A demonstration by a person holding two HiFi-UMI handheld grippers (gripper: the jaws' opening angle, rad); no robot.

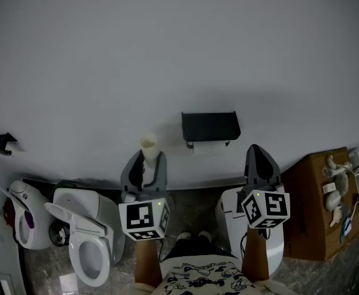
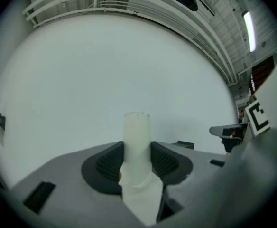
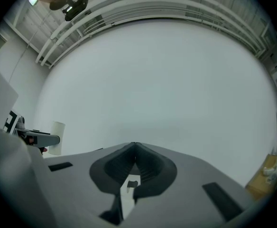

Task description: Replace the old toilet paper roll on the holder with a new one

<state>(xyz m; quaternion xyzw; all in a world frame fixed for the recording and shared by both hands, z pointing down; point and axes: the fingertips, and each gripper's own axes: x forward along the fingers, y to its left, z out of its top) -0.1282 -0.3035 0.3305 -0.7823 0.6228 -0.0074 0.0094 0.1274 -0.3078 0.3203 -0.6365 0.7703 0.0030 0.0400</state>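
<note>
Head view: the left gripper (image 1: 145, 160), at seven o'clock from the black toilet paper holder (image 1: 209, 126) fixed on the pale wall (image 1: 167, 48), grips a pale cardboard toilet-roll tube (image 1: 148, 145) that stands upright above its jaws. Left gripper view shows both ribbed pads (image 2: 107, 161) pressed against the tube's sides. At four o'clock from the holder, the right gripper (image 1: 257, 151) has its jaws pressed together with nothing between them. A white toilet (image 1: 90, 251) sits at the frame's eight o'clock, and a brown cardboard box (image 1: 318, 195) sits at four o'clock.
</note>
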